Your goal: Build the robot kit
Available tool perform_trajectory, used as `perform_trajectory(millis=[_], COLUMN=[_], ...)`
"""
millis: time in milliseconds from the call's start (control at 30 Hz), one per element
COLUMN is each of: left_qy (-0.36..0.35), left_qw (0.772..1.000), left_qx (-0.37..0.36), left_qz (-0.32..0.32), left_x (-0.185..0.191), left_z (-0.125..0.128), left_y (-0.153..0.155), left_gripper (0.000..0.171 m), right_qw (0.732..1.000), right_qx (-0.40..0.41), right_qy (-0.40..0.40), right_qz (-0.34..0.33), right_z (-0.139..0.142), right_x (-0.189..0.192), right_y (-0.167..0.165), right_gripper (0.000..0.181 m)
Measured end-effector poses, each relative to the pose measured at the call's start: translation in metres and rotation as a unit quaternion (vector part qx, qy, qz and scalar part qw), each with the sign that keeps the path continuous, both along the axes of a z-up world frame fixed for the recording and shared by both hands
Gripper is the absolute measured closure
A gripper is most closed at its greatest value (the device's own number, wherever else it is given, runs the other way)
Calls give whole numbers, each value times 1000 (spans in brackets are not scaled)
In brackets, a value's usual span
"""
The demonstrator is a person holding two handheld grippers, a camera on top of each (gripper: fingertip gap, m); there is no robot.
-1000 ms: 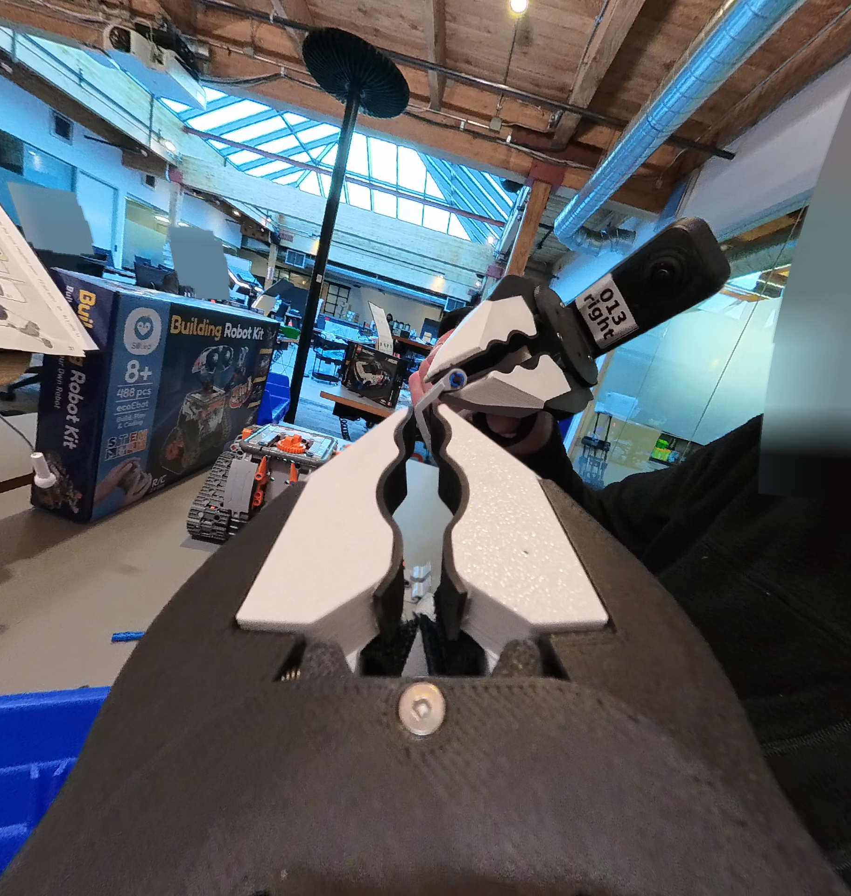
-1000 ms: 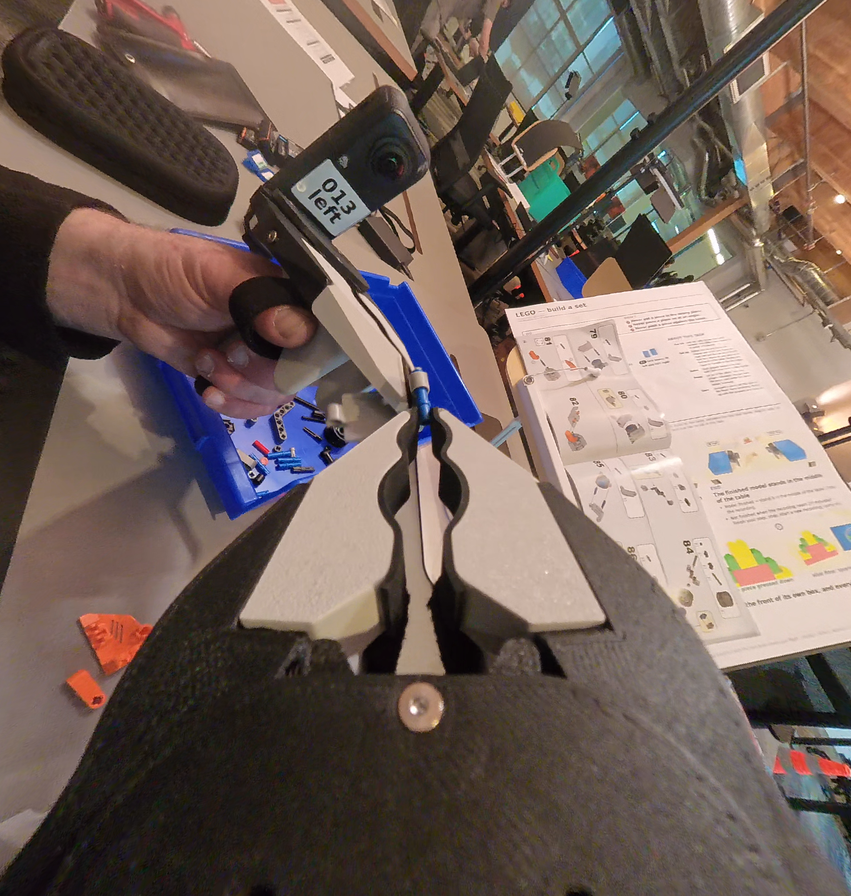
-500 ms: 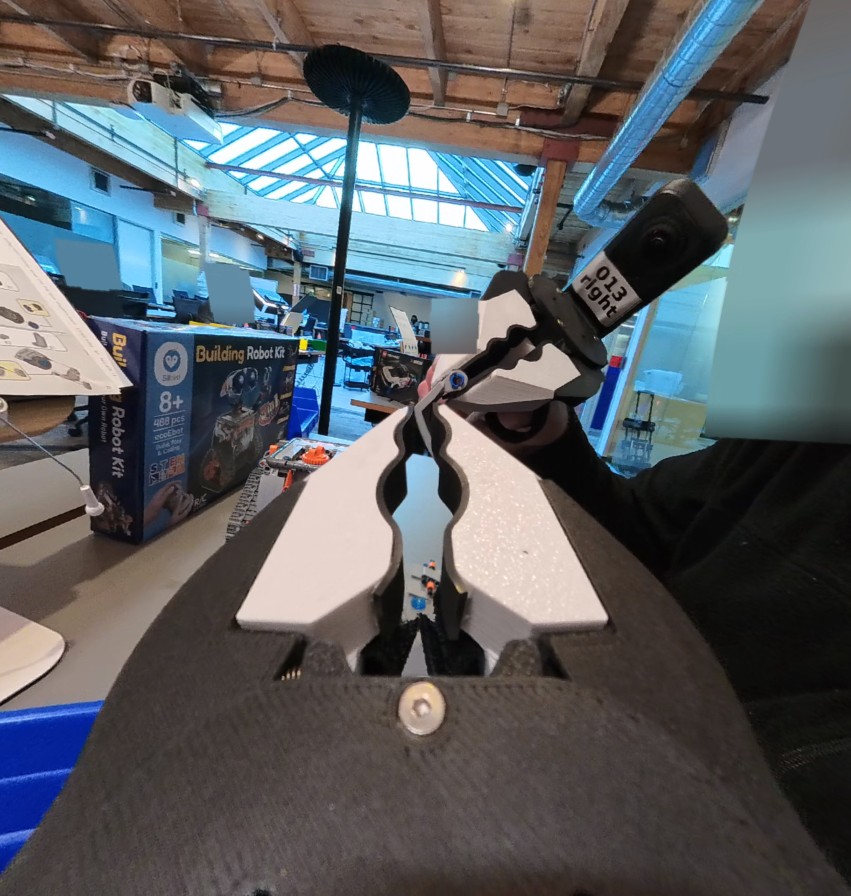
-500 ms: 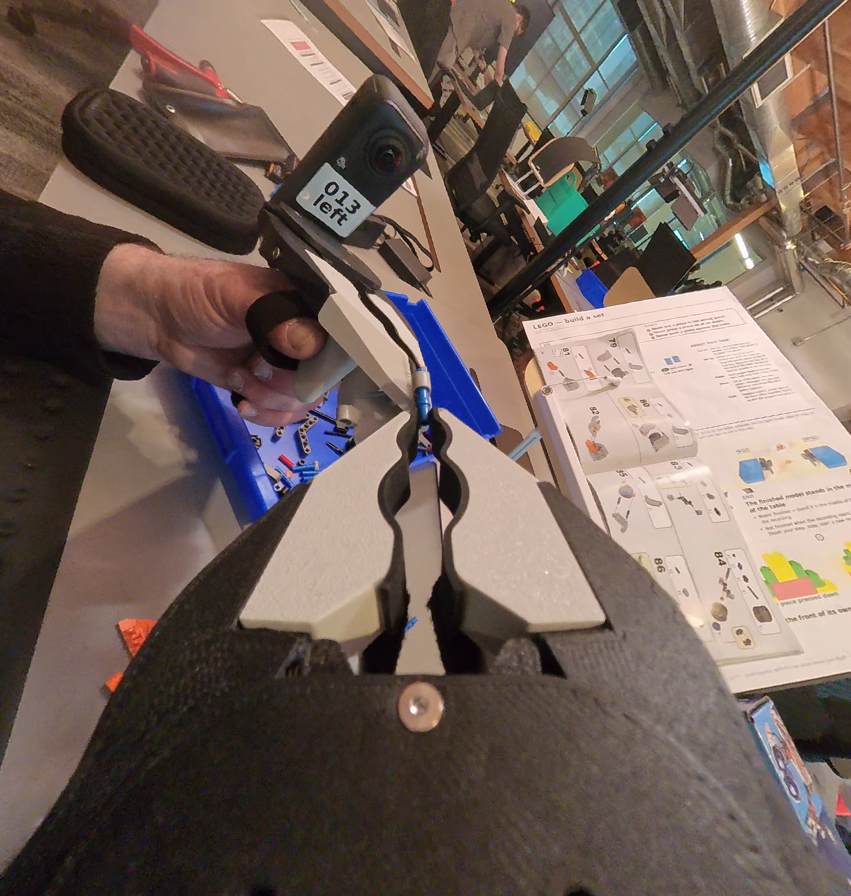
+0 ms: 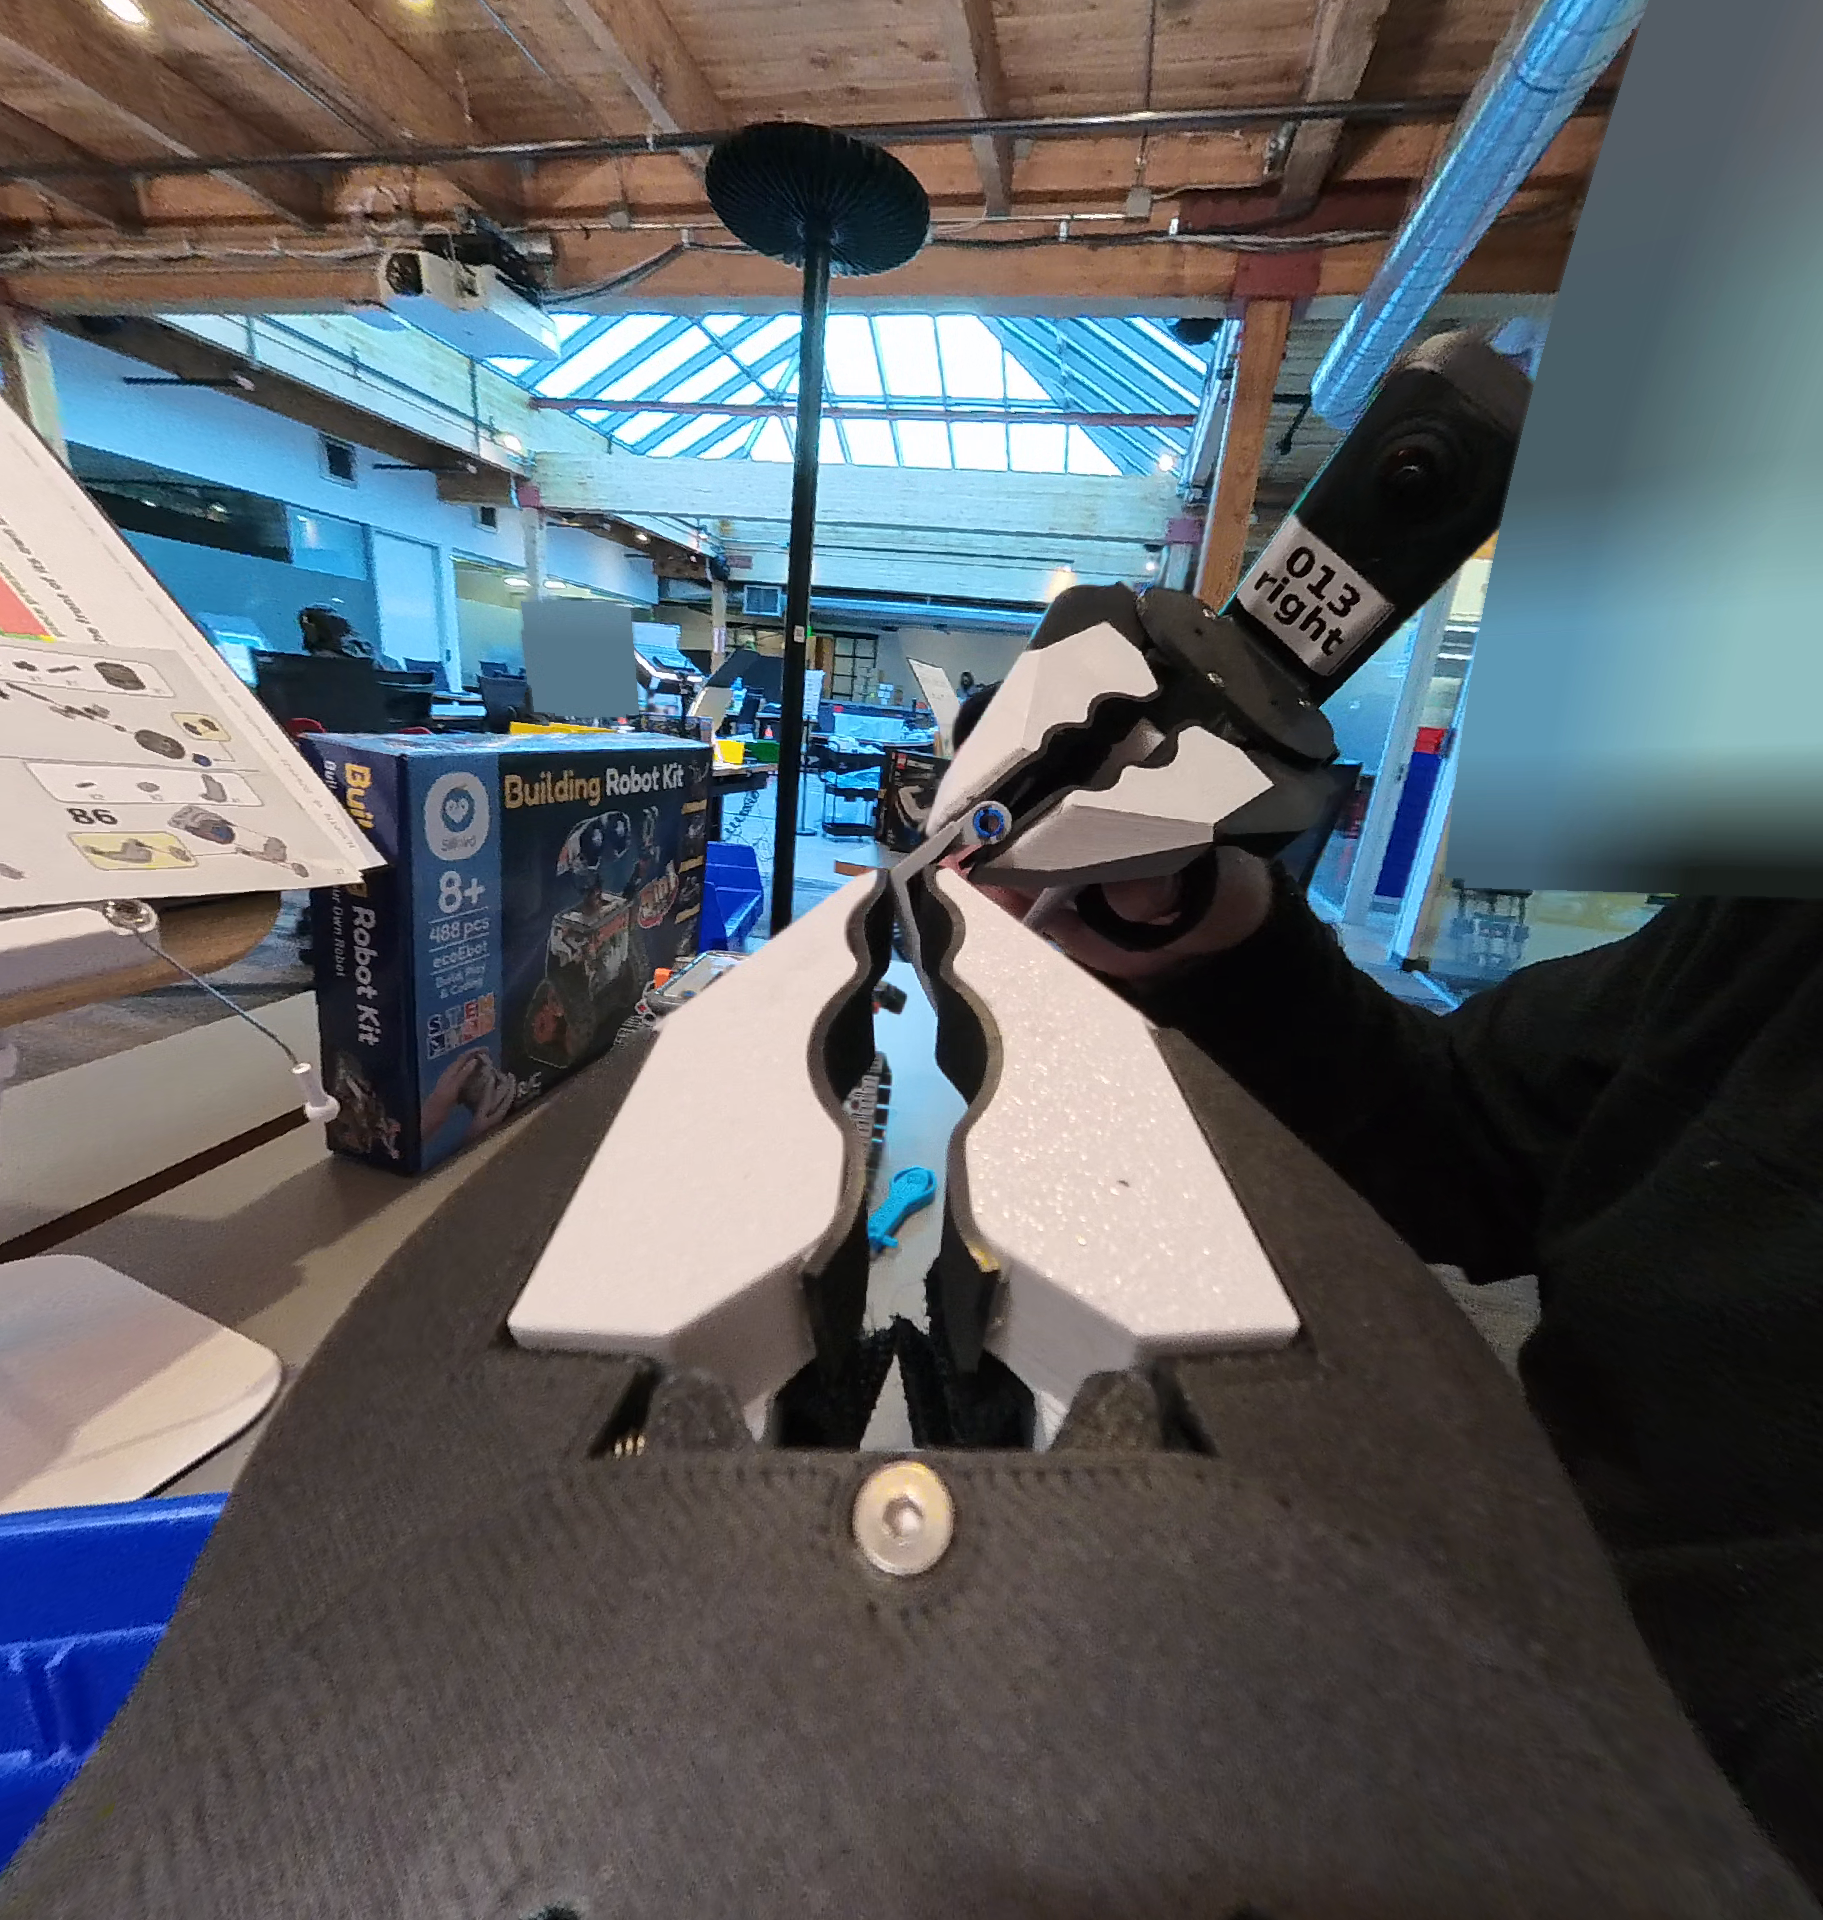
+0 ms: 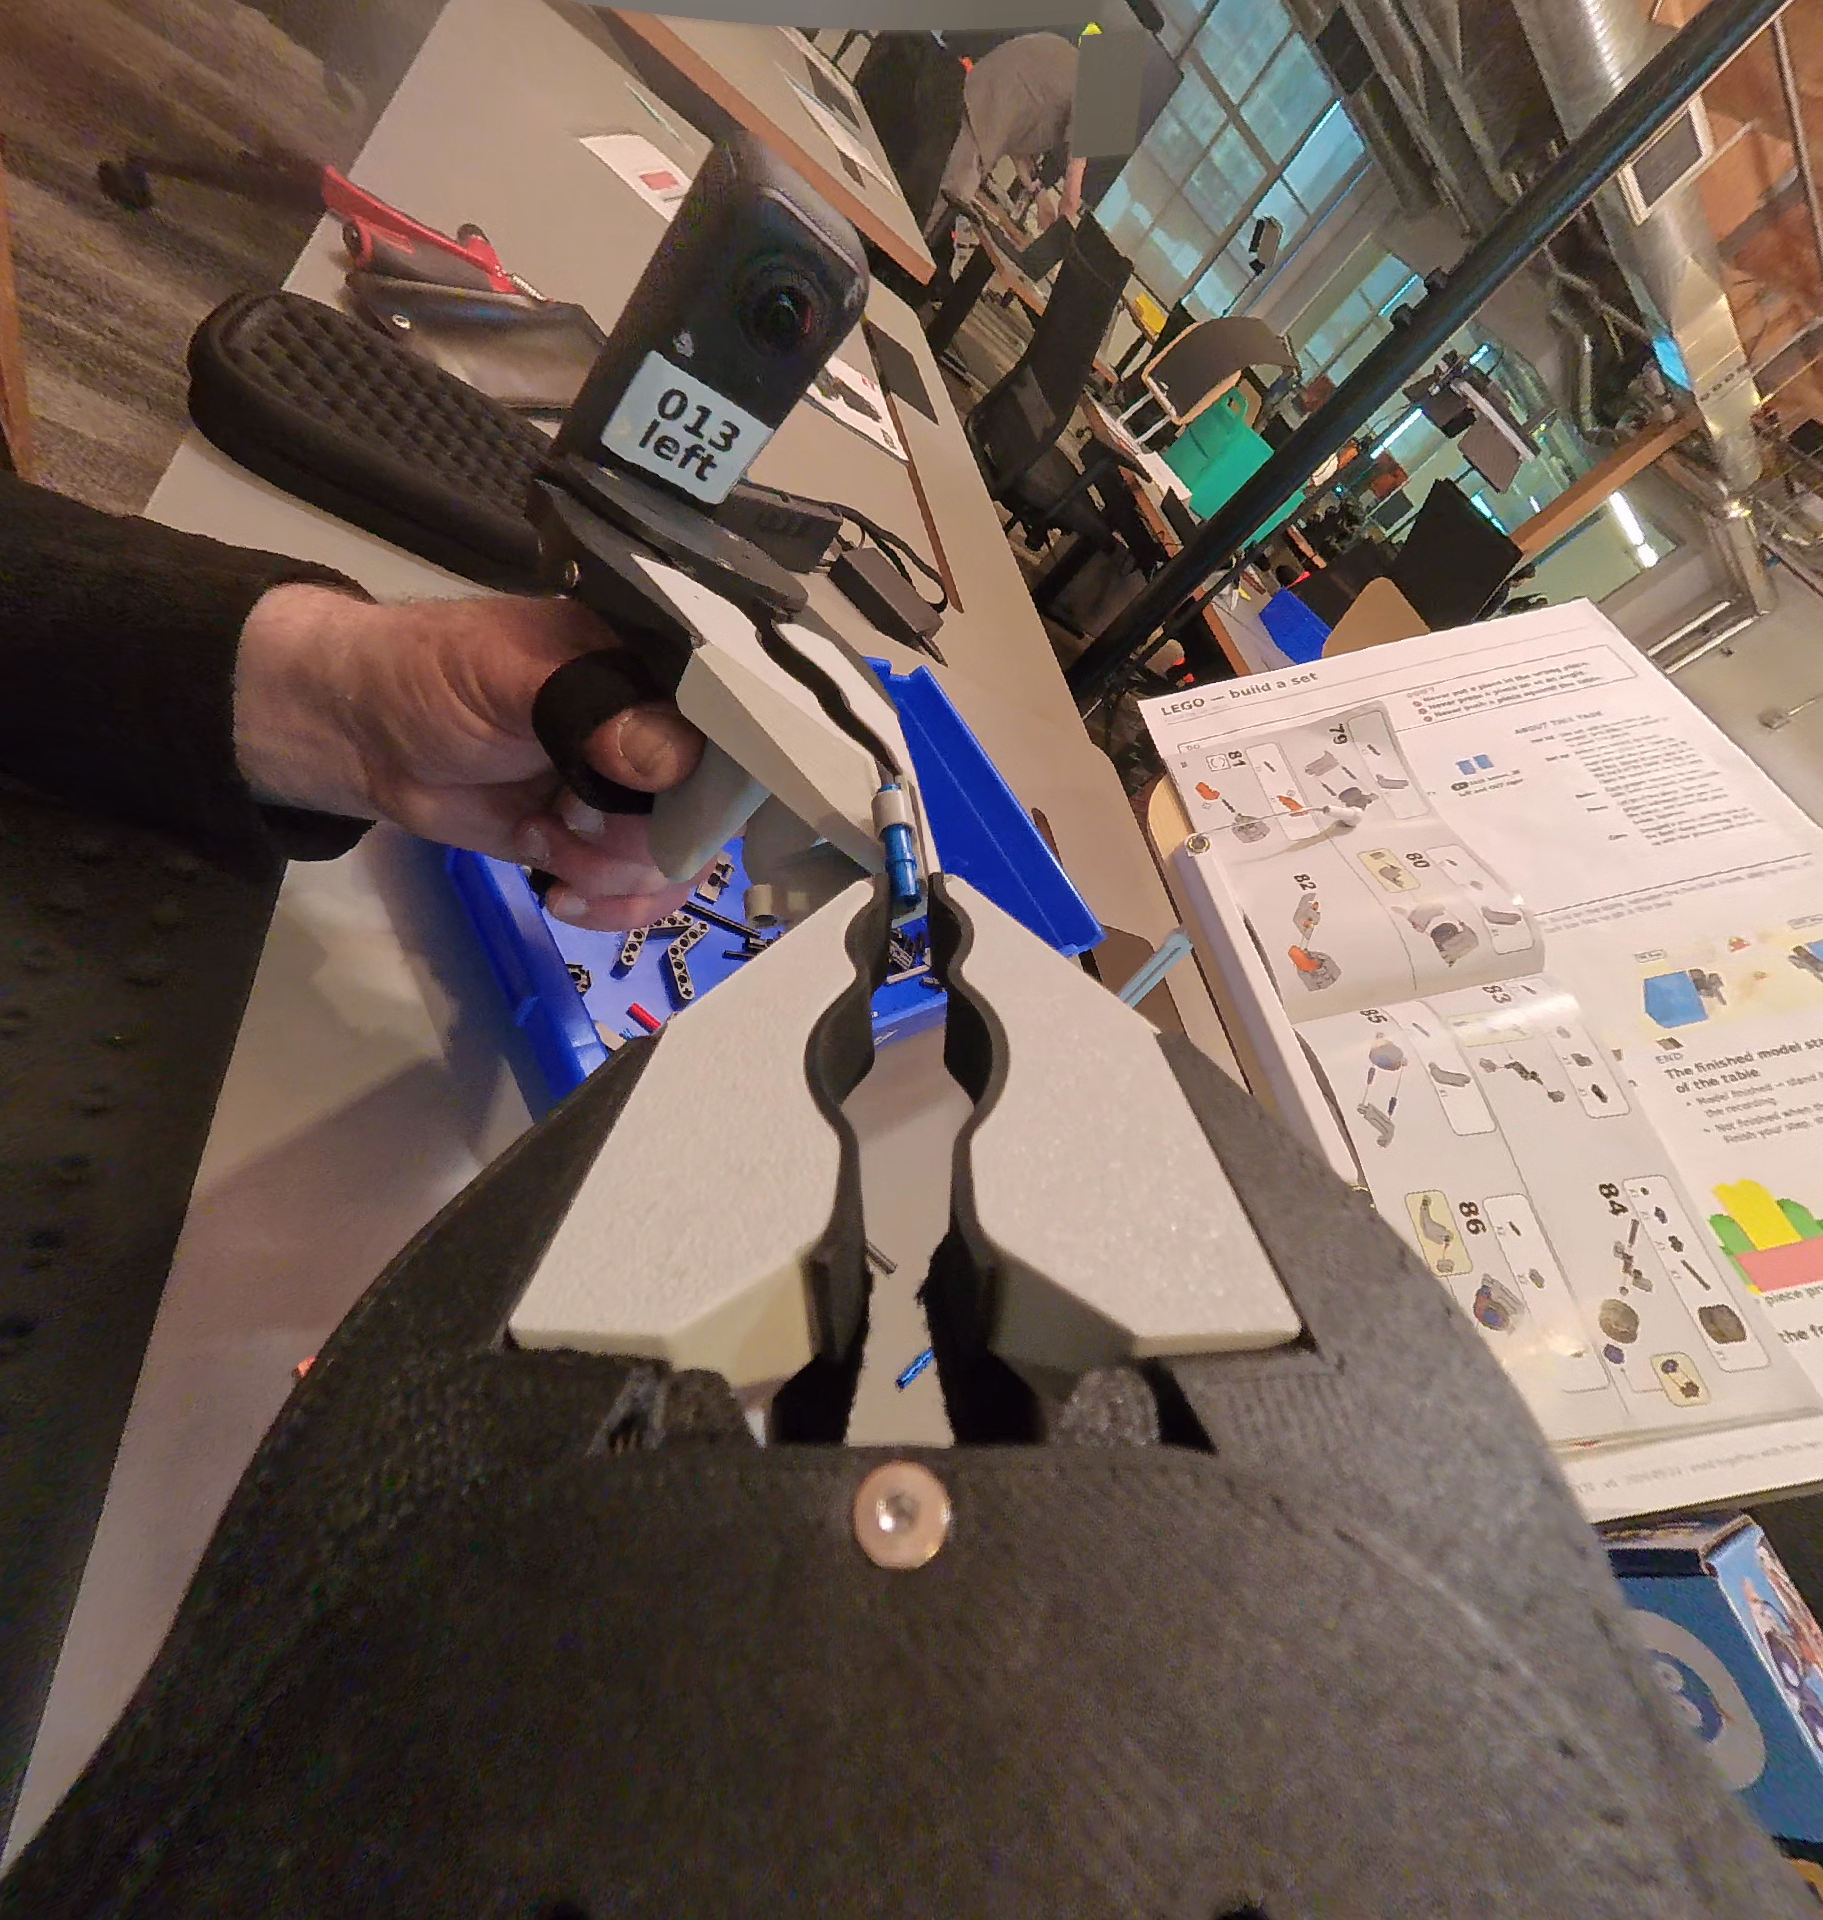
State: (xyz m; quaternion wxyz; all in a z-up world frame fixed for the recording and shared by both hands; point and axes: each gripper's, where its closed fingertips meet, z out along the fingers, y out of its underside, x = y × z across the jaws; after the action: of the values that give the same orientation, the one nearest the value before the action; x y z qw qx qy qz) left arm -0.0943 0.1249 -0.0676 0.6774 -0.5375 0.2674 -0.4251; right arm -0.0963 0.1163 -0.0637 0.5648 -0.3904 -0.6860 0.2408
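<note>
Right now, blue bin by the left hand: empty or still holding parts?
Not empty. In the right wrist view the blue bin holds loose pieces: grey beams, a small red piece and other dark bits.

Both grippers are built with grey scalloped fingers (image 5: 720,1132) on black textured bodies, each fastened by one silver screw (image 6: 899,1512); black sleeves (image 6: 86,634) are worn.

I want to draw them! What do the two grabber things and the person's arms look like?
Each gripper, left gripper and right gripper, has pale grey wedge fingers with wavy black inner edges, a black textured body, a silver screw, and a black camera with a white sticker. The sleeves are black.
</note>
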Motion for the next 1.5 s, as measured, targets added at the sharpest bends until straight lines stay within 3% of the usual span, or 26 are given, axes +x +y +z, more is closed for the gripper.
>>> perform_trajectory(millis=[600,900,1133,1333,1500], left_qy=[10,28,30,13,14], left_qw=[999,999,999,999,999], left_qx=[13,3,0,-6,-12], left_qz=[41,32,34,31,30], left_x=[-3,-1,-4,-12,-10], left_z=[0,-5,-6,-2,-4], left_y=[5,6,8,8,10], left_gripper=[169,163,160,157,156], right_qw=[1000,997,997,988,987], right_qx=[6,-73,-78,-144,-151], right_qy=[9,21,25,54,54], right_qz=[-8,20,15,11,14], right_z=[0,-3,-4,1,-1], right_x=[0,1,1,6,7], right_y=[5,11,16,31,33], right_gripper=[179,180,179,180,180])
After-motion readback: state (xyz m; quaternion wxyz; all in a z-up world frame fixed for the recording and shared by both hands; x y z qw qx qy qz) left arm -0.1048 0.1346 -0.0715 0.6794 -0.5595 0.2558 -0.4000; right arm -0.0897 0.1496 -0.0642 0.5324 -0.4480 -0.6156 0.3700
